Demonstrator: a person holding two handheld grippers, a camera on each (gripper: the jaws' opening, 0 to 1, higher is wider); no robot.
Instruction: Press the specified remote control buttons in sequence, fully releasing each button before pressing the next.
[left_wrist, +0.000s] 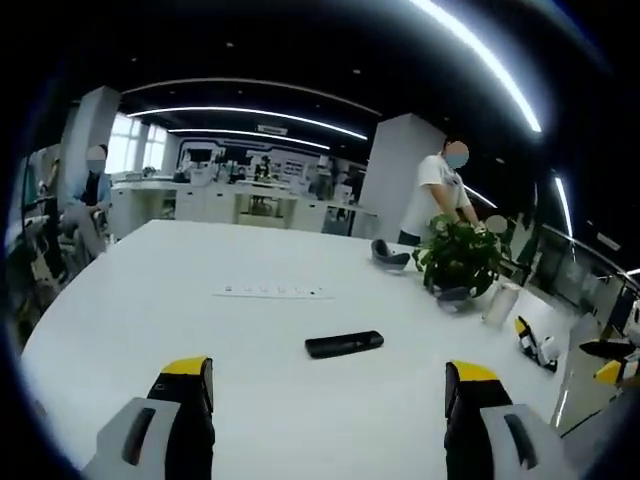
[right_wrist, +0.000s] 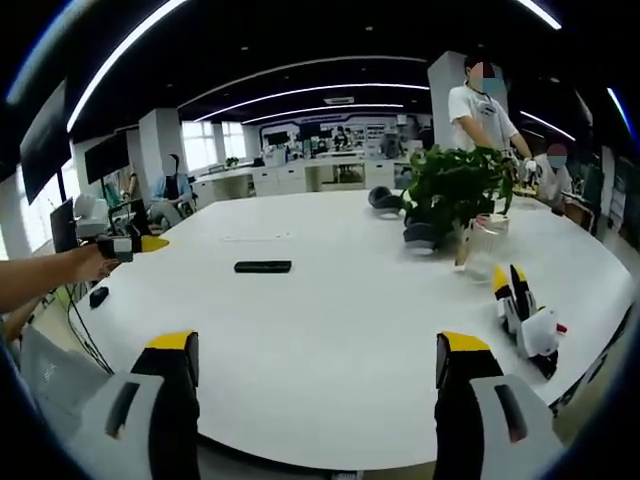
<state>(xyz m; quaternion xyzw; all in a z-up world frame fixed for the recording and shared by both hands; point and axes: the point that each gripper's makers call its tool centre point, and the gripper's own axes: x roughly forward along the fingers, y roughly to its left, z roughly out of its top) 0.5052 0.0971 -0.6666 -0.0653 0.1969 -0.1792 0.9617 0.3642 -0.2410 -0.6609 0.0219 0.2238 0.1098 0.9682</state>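
Observation:
A slim black remote control (left_wrist: 344, 344) lies flat on the white table (left_wrist: 180, 300), a little beyond my left gripper (left_wrist: 328, 380). That gripper's yellow-tipped jaws stand wide apart and hold nothing. In the right gripper view the same remote (right_wrist: 263, 266) lies far off to the left on the table (right_wrist: 340, 300). My right gripper (right_wrist: 317, 350) is open over the table's near edge with nothing between its jaws. A hand holds the left gripper (right_wrist: 130, 245) at the left edge of that view, pointing toward the remote. The right gripper's jaws (left_wrist: 608, 362) show at the far right of the left gripper view.
A potted plant (right_wrist: 455, 190) stands at the right beside a glass (right_wrist: 480, 240), with a spare gripper (right_wrist: 525, 315) lying near it. A flush socket strip (left_wrist: 272, 292) sits beyond the remote. A dark headset (left_wrist: 390, 255) rests farther back. A person (left_wrist: 438, 195) stands behind the plant.

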